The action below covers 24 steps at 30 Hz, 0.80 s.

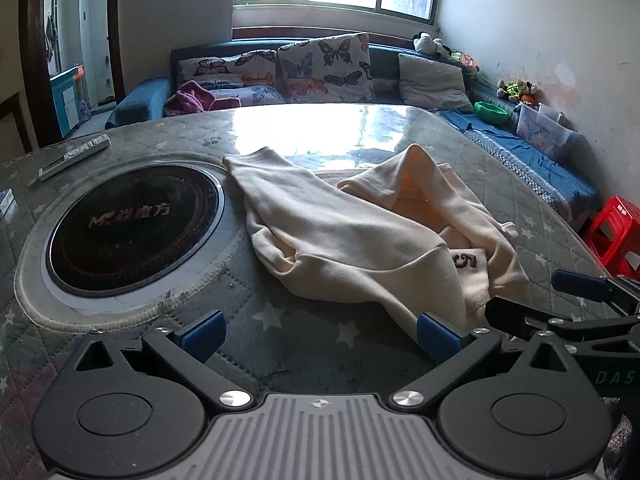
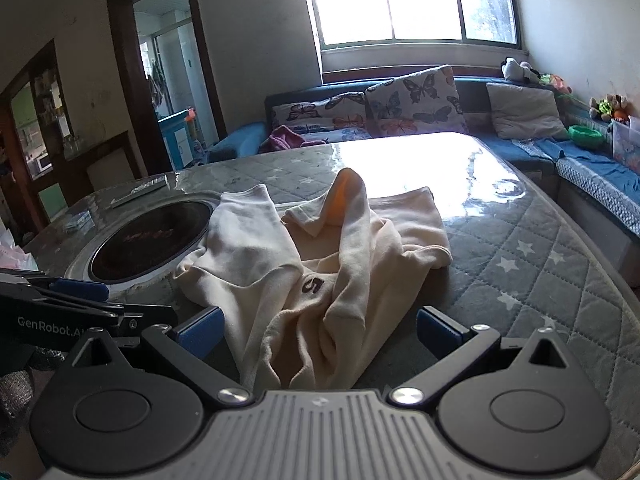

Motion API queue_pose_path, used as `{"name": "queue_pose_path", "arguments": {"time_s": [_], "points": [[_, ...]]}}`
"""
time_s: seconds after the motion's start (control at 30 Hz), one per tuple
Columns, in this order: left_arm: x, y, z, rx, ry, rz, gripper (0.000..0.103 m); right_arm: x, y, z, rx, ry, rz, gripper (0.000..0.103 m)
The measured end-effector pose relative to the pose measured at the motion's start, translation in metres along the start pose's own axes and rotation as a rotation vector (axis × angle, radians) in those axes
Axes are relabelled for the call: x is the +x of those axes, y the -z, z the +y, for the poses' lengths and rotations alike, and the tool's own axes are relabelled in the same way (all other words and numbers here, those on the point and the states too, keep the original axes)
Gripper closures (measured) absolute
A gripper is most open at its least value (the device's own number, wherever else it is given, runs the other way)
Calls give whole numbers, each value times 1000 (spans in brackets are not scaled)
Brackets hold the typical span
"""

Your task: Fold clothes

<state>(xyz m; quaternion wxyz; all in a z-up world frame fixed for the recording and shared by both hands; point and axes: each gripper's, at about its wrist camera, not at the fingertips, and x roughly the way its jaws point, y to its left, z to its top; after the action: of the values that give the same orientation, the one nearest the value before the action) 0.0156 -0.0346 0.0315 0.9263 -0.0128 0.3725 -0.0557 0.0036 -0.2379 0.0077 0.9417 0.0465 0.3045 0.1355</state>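
A crumpled cream cotton garment (image 1: 360, 240) marked with a dark 5 lies on the grey star-quilted table (image 1: 280, 320) beside the round black inset hob (image 1: 132, 228), while the left gripper (image 1: 320, 334) and right gripper (image 2: 318, 330) hover near its front edge, both spread wide and holding nothing.

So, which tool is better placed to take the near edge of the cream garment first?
Probably the right tool: it is open and the cream garment lies between its fingers. The left tool, also open, has mostly bare table between them.
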Motion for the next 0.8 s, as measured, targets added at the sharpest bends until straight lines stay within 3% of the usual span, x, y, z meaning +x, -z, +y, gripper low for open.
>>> {"name": "queue_pose_path", "arguments": {"time_s": [0.8], "points": [[21, -32, -5, 18, -3, 14, 0, 22, -25, -11, -13, -16, -14, 0]]}}
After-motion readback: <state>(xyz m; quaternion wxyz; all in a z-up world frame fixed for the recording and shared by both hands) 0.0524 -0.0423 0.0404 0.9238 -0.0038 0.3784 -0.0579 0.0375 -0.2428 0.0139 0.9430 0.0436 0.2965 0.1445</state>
